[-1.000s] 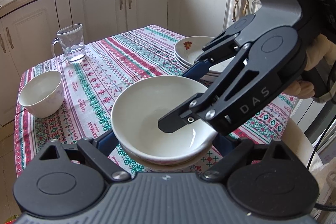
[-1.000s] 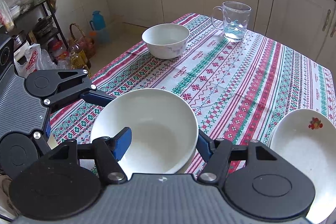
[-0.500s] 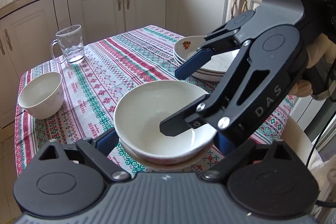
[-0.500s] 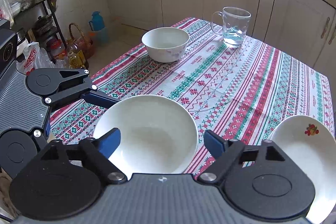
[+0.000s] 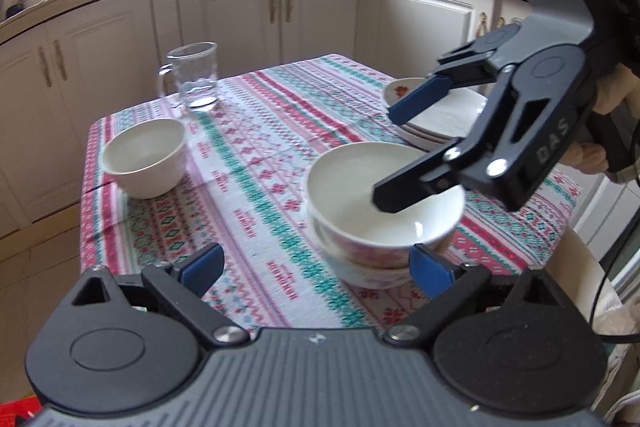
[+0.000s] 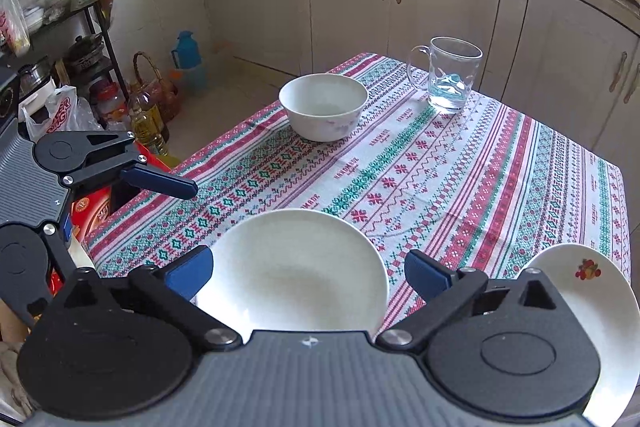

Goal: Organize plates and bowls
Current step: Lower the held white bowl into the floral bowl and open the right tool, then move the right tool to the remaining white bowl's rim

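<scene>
Two nested white bowls stand near the front edge of the patterned tablecloth; the lower one has a reddish pattern. My right gripper hangs over them with its jaws opening, one finger above the bowl's inside and the other beyond the rim, neither pad pressing. In the right wrist view the top bowl lies between the spread pads of the right gripper. My left gripper sits left of the stack, jaws opening, nothing in them. A single white bowl stands at the far left, and a stack of plates at the right.
A glass mug with a little water stands at the table's far side. White cupboards and a crowded counter run behind. Left of the table, on the floor, are bottles, a basket and bags. A hand holds the right gripper.
The right gripper's jaws have spread wide off the bowl's rim. My left gripper has slid left, away from the nested bowls, which no longer sit between its fingers.
</scene>
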A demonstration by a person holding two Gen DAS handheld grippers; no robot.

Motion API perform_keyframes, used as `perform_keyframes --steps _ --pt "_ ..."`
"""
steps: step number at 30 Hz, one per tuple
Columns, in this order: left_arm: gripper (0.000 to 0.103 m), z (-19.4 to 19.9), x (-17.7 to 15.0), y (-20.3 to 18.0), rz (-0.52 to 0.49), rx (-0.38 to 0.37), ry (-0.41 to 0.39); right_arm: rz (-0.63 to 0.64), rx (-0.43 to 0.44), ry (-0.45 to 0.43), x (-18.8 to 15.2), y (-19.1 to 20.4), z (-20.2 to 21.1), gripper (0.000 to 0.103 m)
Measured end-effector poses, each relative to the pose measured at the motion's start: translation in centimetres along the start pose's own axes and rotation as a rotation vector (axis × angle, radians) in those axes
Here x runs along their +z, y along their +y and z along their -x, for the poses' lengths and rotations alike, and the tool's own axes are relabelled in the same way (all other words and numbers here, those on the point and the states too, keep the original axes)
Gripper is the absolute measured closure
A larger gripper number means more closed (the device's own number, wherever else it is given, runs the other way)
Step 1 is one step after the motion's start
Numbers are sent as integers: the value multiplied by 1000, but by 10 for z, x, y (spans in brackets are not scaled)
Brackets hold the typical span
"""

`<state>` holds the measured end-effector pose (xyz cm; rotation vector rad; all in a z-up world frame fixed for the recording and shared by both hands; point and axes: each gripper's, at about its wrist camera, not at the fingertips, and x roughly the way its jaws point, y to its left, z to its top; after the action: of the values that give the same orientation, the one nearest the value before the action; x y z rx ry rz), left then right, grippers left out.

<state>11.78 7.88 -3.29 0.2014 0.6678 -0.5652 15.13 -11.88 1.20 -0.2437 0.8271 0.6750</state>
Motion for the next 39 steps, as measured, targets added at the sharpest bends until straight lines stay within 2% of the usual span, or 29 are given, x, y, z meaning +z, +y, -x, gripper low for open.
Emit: perform_keyframes --steps 8,21,28,39 --pt "4 8 -7 31 53 89 -30 21 -1 -6 17 12 -4 0" --pt "4 -14 -2 79 73 209 -69 14 -57 21 70 13 -34 0" --pt "5 -35 8 101 62 235 -85 1 -36 39 106 1 -61 0" --pt "5 -77 23 127 66 222 -103 -15 -5 102 150 -25 -110 1"
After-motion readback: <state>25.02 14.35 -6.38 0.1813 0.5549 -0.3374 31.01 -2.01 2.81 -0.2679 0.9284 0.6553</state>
